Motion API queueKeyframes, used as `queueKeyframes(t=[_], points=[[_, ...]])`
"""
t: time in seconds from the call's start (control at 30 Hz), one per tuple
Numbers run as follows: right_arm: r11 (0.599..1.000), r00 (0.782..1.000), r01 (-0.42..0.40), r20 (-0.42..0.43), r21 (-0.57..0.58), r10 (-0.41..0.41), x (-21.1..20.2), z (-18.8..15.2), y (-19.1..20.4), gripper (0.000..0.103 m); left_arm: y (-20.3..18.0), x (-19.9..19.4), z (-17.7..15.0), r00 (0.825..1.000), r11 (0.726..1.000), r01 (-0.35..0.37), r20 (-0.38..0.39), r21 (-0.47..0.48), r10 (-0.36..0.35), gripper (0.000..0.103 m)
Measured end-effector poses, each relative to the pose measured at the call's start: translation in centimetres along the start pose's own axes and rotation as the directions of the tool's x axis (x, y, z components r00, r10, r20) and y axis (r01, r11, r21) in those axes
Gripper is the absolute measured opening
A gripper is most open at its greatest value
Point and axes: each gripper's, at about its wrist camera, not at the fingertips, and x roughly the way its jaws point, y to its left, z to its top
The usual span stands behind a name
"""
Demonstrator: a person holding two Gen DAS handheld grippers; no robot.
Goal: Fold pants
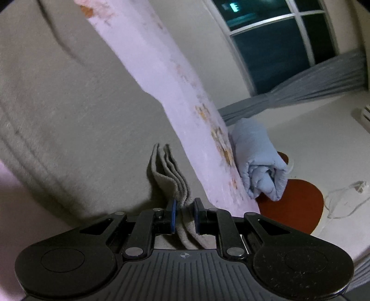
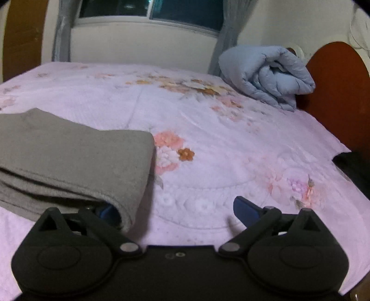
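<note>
The grey-beige pants (image 1: 57,115) fill the left of the left wrist view. My left gripper (image 1: 184,214) is shut on a folded edge of several layers of them, held up off the pink bedspread (image 1: 148,60). In the right wrist view the pants (image 2: 74,159) lie folded in layers on the bedspread (image 2: 219,139) at the left. My right gripper (image 2: 175,211) is open wide. Its left fingertip (image 2: 107,211) is tucked under the near corner of the folded pants, and its right fingertip (image 2: 245,208) is over bare bedspread.
A rolled light-blue blanket (image 2: 268,76) lies at the head of the bed against a brown headboard (image 2: 335,92). A window with grey curtains (image 2: 148,14) is behind the bed. A dark object (image 2: 353,166) sits off the right bed edge. A white cable (image 1: 344,199) hangs on the wall.
</note>
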Motion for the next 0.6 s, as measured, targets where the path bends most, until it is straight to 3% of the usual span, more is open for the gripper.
queueKeyframes(t=[0.1, 0.23, 0.37, 0.43, 0.5, 0.6], points=[[1.000, 0.991, -0.029, -0.130, 0.008, 0.030, 2.5, -0.6, -0.4, 0.096, 1.1, 1.2, -0.9, 0.996, 0.996, -0.077, -0.046, 0.038, 0.079, 0.015], [0.998, 0.989, -0.058, -0.137, 0.012, 0.059, 2.4, -0.4, -0.4, 0.097, 2.8, 1.0, -1.2, 0.997, 0.998, -0.064, -0.052, 0.013, 0.065, 0.016], [0.993, 0.984, -0.119, -0.132, -0.009, 0.117, -0.2, -0.6, -0.9, 0.096, 2.6, -0.2, -0.7, 0.996, 0.997, -0.079, -0.042, 0.016, 0.080, 0.034], [0.989, 0.985, -0.144, -0.092, -0.009, 0.143, -2.9, -1.0, -2.2, 0.096, 1.9, -2.0, -0.1, 0.994, 0.991, -0.111, -0.006, 0.074, 0.112, 0.042], [0.991, 0.991, -0.133, -0.026, 0.015, 0.133, -5.2, -0.8, -3.1, 0.097, 0.0, -3.3, 0.1, 0.983, 0.960, -0.181, 0.058, 0.213, 0.173, 0.045], [0.984, 0.985, -0.160, 0.078, 0.073, 0.154, -6.2, 0.7, -3.2, 0.097, -2.6, -1.9, 0.2, 0.984, 0.931, -0.177, 0.044, 0.318, 0.172, 0.045]])
